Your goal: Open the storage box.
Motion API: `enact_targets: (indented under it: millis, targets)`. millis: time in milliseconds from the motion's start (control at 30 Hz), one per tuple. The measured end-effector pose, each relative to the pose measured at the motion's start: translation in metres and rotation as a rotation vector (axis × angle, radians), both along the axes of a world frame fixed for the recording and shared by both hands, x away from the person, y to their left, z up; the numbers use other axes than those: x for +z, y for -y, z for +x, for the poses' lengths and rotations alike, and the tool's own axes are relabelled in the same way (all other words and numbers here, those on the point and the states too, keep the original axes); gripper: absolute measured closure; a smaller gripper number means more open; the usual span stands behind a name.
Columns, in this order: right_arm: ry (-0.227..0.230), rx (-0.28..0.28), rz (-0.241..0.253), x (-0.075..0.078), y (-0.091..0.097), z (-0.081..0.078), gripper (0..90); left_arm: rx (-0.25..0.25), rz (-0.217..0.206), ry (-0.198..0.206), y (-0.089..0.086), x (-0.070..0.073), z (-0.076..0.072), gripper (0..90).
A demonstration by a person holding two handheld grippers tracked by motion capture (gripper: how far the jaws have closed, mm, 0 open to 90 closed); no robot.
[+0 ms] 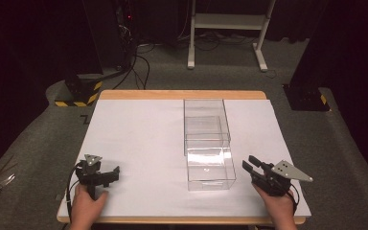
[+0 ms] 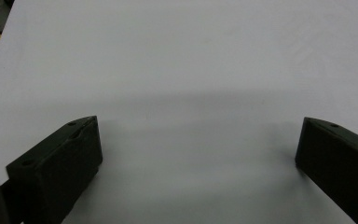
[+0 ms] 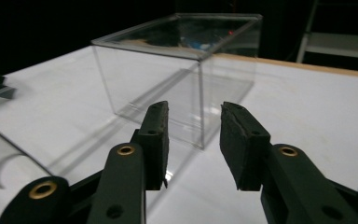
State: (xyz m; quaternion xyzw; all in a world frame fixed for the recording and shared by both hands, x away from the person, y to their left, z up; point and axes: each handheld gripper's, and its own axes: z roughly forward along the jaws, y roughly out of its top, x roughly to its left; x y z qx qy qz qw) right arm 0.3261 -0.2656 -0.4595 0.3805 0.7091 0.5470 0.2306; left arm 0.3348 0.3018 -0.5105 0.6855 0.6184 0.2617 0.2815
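A clear plastic drawer box sits on the white table, a little to the 3 o'clock side of centre, and its transparent drawer is slid out toward the 6 o'clock edge. The right claw hovers just to the 3 o'clock side of the drawer, apart from it, its jaws a moderate way open with nothing between them; in the right gripper view the same claw looks past its tips at the box's corner. The left claw rests near the 7 o'clock corner of the table, well apart from the box, jaws spread wide and empty over bare table.

My reading is that the drawer-opening step is done and the right claw has let go. The next move probably calls for something to go into the drawer, or for a push on its front to close it.

The drawer's front handle is hard to make out against the glare, and whether anything lies inside is unclear. In the right gripper view, a curved clear edge at lower left is cut off.
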Motion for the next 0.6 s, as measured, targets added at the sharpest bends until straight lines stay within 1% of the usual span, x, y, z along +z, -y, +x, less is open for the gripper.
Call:
enact_targets:
  millis: [67,167,300,400,500,600]
  targets:
    - [-0.009,-0.037,-0.019,-0.005,0.003,0.002,58.5,0.001,0.0,0.001,0.0,0.0,0.0,0.6]
    - [-0.025,-0.067,-0.037,-0.01,0.008,0.004,56.2,0.0,0.0,0.0,0.0,0.0,0.0,0.6]
    - [-0.039,-0.117,-0.077,-0.015,0.013,0.007,52.0,0.0,0.0,0.001,0.0,0.0,0.0,0.6]
    - [-0.071,-0.162,-0.109,-0.021,0.014,0.01,49.5,0.002,-0.002,0.001,0.0,0.0,0.0,0.6]
    - [-0.109,-0.207,-0.162,-0.028,0.015,0.013,46.4,0.002,-0.002,0.001,0.0,0.0,0.0,0.6]
    - [-0.148,-0.238,-0.213,-0.035,0.016,0.016,43.5,0.002,-0.002,0.001,0.0,0.0,0.0,0.6]
